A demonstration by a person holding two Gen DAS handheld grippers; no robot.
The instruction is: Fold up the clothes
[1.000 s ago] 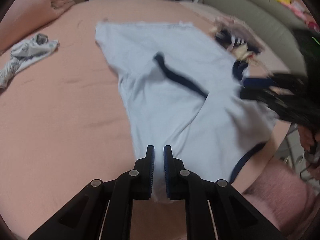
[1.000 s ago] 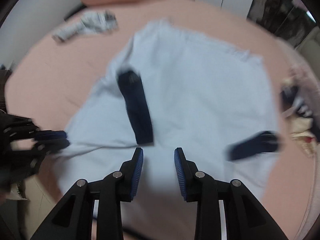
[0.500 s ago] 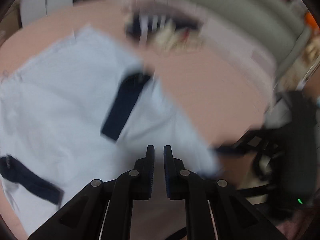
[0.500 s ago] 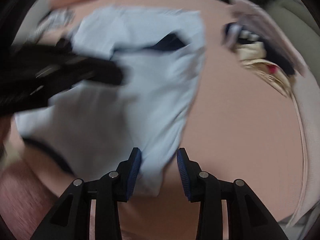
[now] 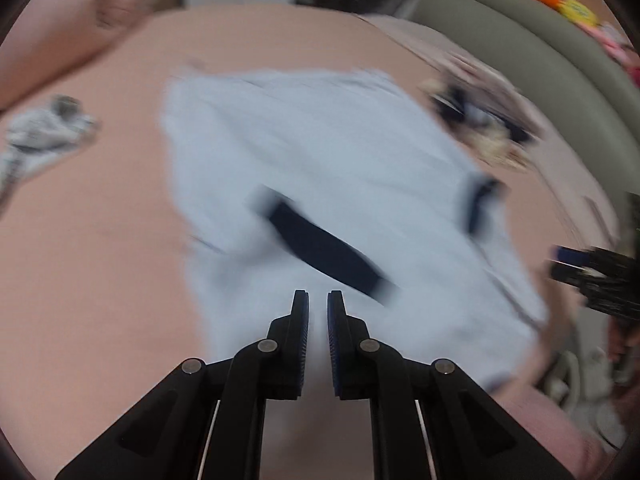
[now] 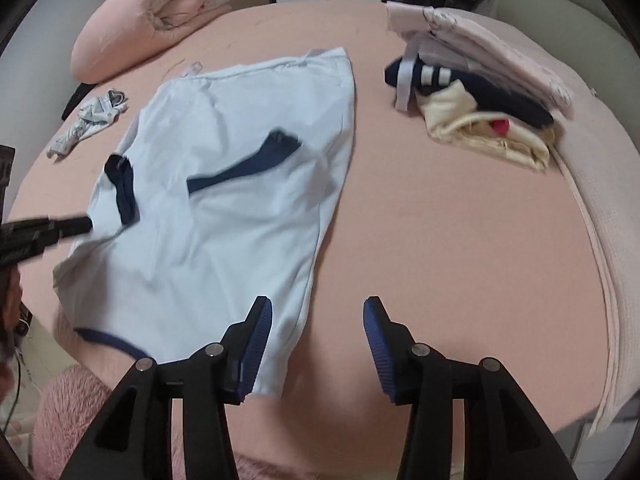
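A light blue shirt (image 6: 224, 184) with navy sleeve cuffs (image 6: 244, 166) lies spread on the pink bed; it also shows, blurred, in the left wrist view (image 5: 328, 184). My left gripper (image 5: 318, 308) is nearly closed over the shirt's near edge; the blur hides whether it pinches cloth. It appears from the side in the right wrist view (image 6: 76, 226) at the shirt's left edge. My right gripper (image 6: 318, 316) is open and empty, its left finger over the shirt's near right corner. It shows at the right edge of the left wrist view (image 5: 576, 264).
A pile of folded clothes (image 6: 472, 92) lies at the right of the bed. A small crumpled grey garment (image 6: 92, 116) lies at the left. A rolled pink duvet (image 6: 148, 12) sits at the back left. A grey sofa (image 5: 520, 40) stands beyond the bed.
My right gripper has opened wider and swung so it looks across the bed. My left gripper swung over the shirt and back; the shirt now lies flatter.
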